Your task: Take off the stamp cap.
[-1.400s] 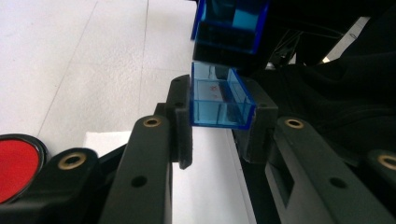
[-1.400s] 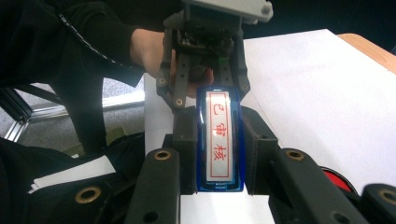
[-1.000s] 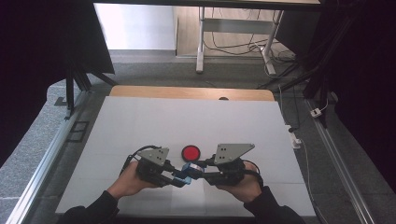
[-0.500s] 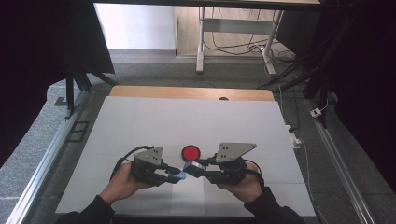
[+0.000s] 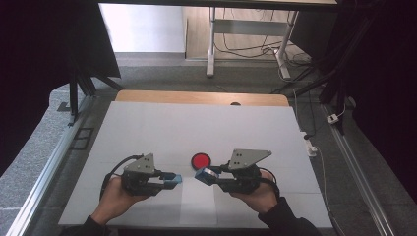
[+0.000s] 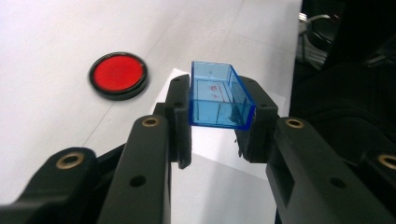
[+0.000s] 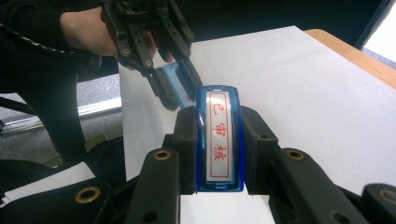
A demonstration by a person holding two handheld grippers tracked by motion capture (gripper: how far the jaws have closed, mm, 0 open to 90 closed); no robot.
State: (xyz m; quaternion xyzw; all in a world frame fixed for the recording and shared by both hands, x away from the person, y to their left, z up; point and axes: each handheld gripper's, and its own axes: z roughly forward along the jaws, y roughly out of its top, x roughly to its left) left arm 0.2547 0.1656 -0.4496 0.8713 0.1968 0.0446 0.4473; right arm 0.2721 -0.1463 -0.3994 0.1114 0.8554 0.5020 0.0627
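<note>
Gripping clear blue plastic cap point(image 6: 219, 95), left gripper point(image 6: 217, 116); right gripper point(image 7: 219, 144) clamps oblong blue stamp point(image 7: 219, 140).

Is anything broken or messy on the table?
Nothing looks broken or spilled. The only small oddity: faint red smudges inside the clear blue cap held by the left gripper, probably ink. The right gripper holds the blue stamp, and the red ink pad sits flat between them.
</note>
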